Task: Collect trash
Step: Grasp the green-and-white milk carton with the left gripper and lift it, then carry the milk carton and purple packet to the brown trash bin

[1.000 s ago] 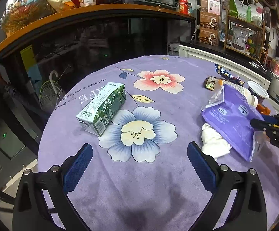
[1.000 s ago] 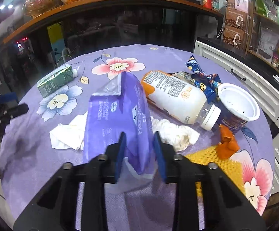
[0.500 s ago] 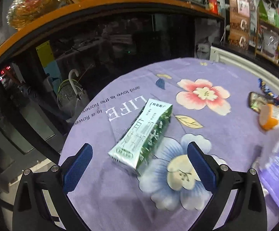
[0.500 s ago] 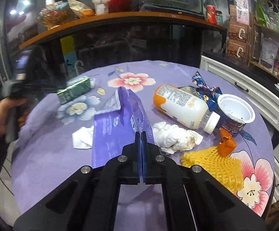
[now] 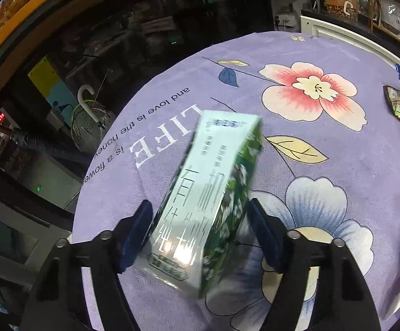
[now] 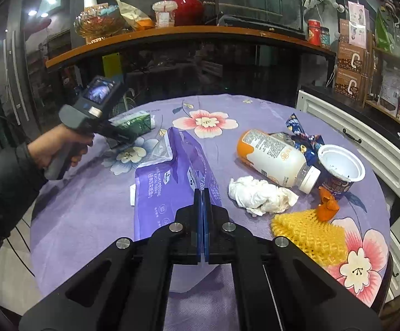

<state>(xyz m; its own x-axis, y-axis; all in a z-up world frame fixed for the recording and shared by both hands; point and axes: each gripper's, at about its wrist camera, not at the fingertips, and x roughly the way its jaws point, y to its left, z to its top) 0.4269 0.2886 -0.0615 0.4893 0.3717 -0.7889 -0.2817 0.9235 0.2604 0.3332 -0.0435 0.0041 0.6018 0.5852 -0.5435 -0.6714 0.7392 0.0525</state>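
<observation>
Left tongs [image 5: 200, 229] straddle the near end of the green drink carton [image 5: 213, 193], one blue pad on each long side; their jaws have just been closing in on it, and whether the pads already press its walls cannot be told through the blur. The carton lies on its side on the tabletop [image 5: 324, 127], near the rounded edge on the left, so gripping across its narrow width is probably the surest hold. Right tongs [image 6: 201, 220] are clenched on the near edge of the purple tissue wrapper [image 6: 167, 193], a thin film that suits a flat pinch.

Beyond the wrapper lie a crumpled tissue [image 6: 260, 195], a toppled bottle [image 6: 274, 160], an empty cup [image 6: 340, 168] and a yellow foam net [image 6: 310, 234], crowding the right side. Around the carton the cloth is bare, leaving room to lift, though the drop past the tabletop's rim is close on the left.
</observation>
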